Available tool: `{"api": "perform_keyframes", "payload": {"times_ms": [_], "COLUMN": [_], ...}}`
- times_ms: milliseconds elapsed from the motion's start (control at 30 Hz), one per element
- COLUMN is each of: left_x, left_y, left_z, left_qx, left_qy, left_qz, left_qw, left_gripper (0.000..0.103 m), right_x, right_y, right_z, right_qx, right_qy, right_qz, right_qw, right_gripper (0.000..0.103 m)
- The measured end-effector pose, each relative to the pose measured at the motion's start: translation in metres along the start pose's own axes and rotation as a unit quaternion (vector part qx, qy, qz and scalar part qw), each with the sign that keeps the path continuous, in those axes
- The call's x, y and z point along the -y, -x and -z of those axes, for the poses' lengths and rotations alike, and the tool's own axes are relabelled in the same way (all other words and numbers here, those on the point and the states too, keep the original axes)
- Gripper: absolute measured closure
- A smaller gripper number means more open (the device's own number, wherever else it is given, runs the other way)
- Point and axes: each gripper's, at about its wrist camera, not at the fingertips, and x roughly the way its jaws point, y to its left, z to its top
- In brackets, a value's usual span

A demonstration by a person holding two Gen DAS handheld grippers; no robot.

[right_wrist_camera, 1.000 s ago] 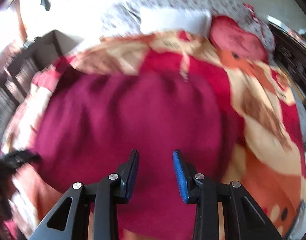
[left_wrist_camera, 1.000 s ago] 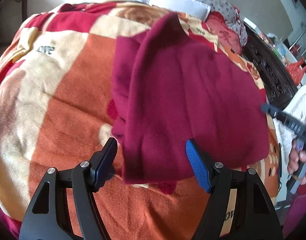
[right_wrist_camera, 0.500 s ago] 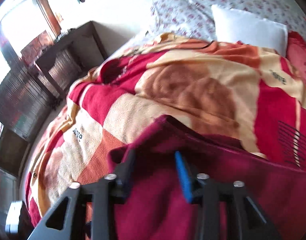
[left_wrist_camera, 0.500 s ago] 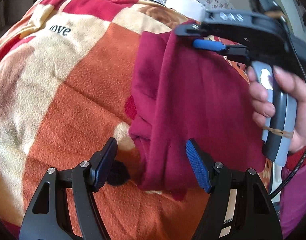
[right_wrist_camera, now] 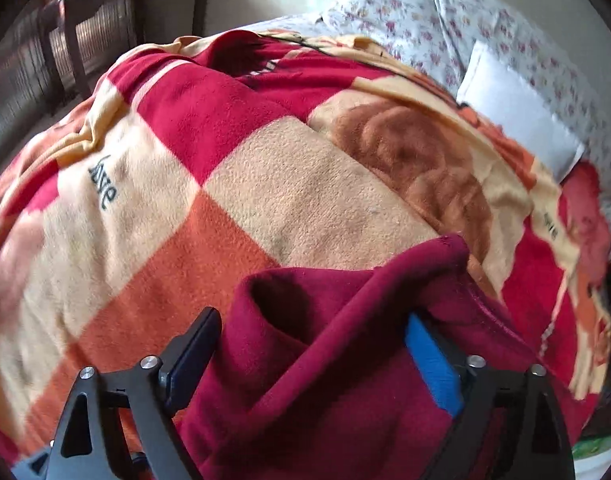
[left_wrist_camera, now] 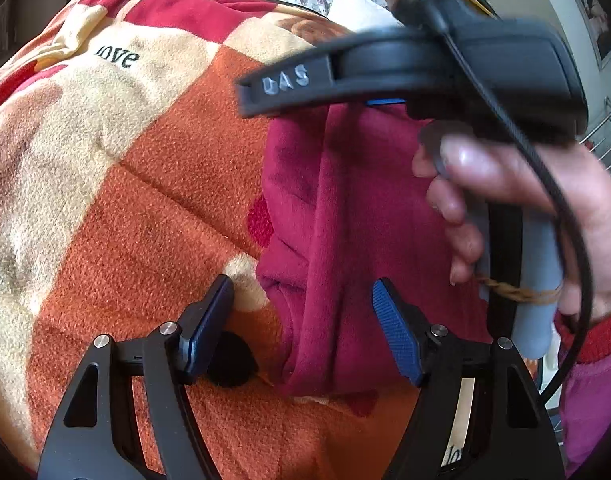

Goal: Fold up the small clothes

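Observation:
A dark red fleece garment (left_wrist_camera: 345, 216) lies partly folded on the checked blanket (left_wrist_camera: 145, 200). My left gripper (left_wrist_camera: 301, 328) is open, its fingers on either side of the garment's near left edge. My right gripper (right_wrist_camera: 317, 352) is open with the garment's far edge (right_wrist_camera: 345, 320) bunched between its fingers. In the left wrist view the right gripper's body (left_wrist_camera: 405, 68) and the hand holding it reach across above the garment's far end.
The blanket (right_wrist_camera: 265, 184) covers a bed. A white pillow (right_wrist_camera: 517, 112) and a floral sheet (right_wrist_camera: 405, 12) lie at the head. Dark wooden furniture (right_wrist_camera: 85, 32) stands beyond the bed's far left side.
My right gripper swung from the right side over to the garment's far edge and has opened wider around it. My left gripper has closed in on the near left edge.

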Motion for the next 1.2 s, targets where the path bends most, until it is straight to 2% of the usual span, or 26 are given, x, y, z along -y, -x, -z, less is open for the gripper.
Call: {"api": "perform_keyframes", "payload": {"times_ms": [33,67,100,133,233,300,333,367,400,467,633,833,967,1067,1200], "left_x": [0.001,0.002,0.004,0.006,0.017,0.024,0.029,0.033,0.041,0.063,0.139,0.227,0.276,0.299,0.309], "left_y": [0.000,-0.002,-0.002,-0.003,-0.007,-0.008,-0.006,-0.004,0.000,0.015,0.050,0.047,0.020,-0.014,-0.049], "left_z": [0.000,-0.003,-0.003,-0.004,-0.007,-0.009,-0.011,-0.013,-0.014,-0.016,-0.011,0.001,0.015,0.029,0.039], "left_qx": [-0.001,-0.002,-0.003,-0.005,-0.004,-0.006,-0.009,-0.010,-0.009,0.009,0.046,0.039,0.018,-0.011,-0.037], "left_qy": [-0.002,-0.002,-0.003,-0.004,-0.011,-0.011,-0.011,-0.014,-0.024,-0.056,-0.151,-0.227,-0.267,-0.278,-0.287], "left_qz": [-0.001,-0.002,-0.004,-0.006,-0.015,-0.007,0.007,0.018,0.020,0.012,0.031,0.085,0.099,0.098,0.084], "left_qw": [1.0000,1.0000,1.0000,1.0000,0.9998,0.9999,0.9999,0.9997,0.9995,0.9983,0.9871,0.9693,0.9584,0.9556,0.9536], "left_gripper": [0.030,0.030,0.030,0.028,0.028,0.029,0.038,0.058,0.063,0.080,0.084,0.084,0.085,0.085,0.084], "right_x": [0.005,0.012,0.020,0.034,0.068,0.088,0.092,0.100,0.103,0.113,0.152,0.224,0.264,0.288,0.306], "right_y": [0.004,0.009,0.015,0.023,0.046,0.060,0.062,0.067,0.069,0.079,0.117,0.162,0.158,0.139,0.099], "right_z": [0.003,0.006,0.010,0.013,0.021,0.029,0.029,0.033,0.035,0.043,0.068,0.118,0.160,0.188,0.213], "right_qx": [0.013,0.020,0.023,0.026,0.053,0.068,0.072,0.079,0.082,0.093,0.136,0.171,0.155,0.133,0.091], "right_qy": [0.000,0.001,-0.003,-0.021,-0.079,-0.105,-0.112,-0.120,-0.125,-0.135,-0.149,-0.183,-0.217,-0.245,-0.272], "right_qz": [0.010,0.003,-0.013,-0.043,-0.122,-0.154,-0.159,-0.163,-0.165,-0.169,-0.166,-0.128,-0.096,-0.076,-0.053], "right_qw": [1.000,1.000,1.000,0.999,0.988,0.980,0.978,0.976,0.975,0.972,0.965,0.960,0.959,0.957,0.956], "right_gripper": [0.047,0.056,0.077,0.085,0.089,0.089,0.089,0.090,0.090,0.090,0.090,0.090,0.091,0.091,0.091]}}
